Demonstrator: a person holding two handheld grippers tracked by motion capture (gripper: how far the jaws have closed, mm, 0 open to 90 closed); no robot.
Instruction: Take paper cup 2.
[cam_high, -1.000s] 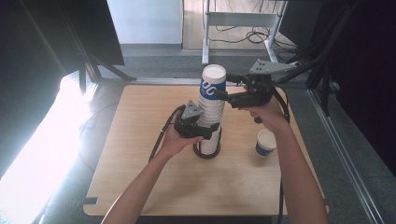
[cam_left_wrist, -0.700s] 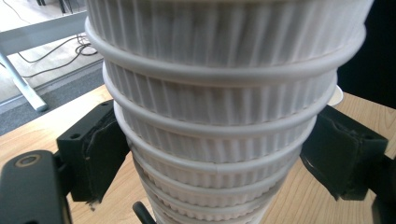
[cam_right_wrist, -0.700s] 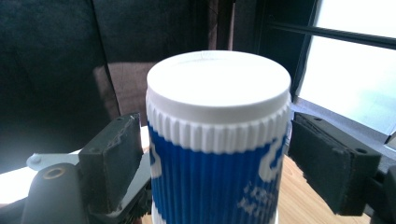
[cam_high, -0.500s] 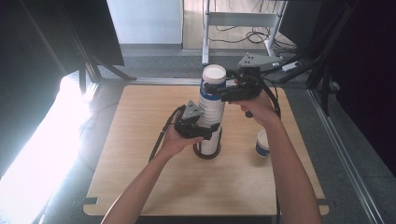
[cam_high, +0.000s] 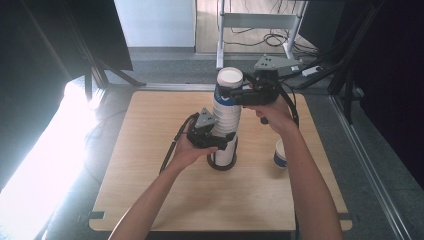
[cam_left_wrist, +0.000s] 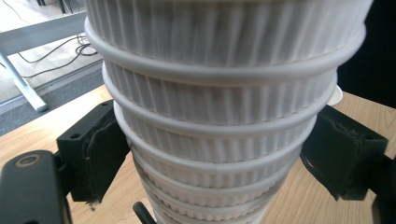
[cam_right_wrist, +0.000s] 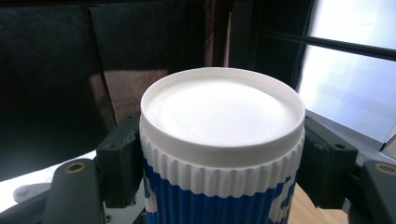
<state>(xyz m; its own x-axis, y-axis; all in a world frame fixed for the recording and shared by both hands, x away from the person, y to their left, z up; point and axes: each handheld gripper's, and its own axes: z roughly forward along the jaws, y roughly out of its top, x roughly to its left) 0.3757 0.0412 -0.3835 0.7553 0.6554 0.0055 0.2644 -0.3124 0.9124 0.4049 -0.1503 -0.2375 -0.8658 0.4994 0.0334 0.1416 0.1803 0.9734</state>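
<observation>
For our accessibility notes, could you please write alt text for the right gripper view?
The right gripper has just closed its two black fingers on the top cup, upside down, white-based with a blue ribbed wall. Behind it are dark panels and a bright window.

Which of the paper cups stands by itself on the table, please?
The blue-and-white cup right of the stack, beside the person's right forearm; all others are nested upside down.

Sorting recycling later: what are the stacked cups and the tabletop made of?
Cups: probably paper, matte, with ribbed, corrugated-looking walls and rolled rims; the top cup has blue print. Tabletop: wood or laminate, pale with visible grain.
</observation>
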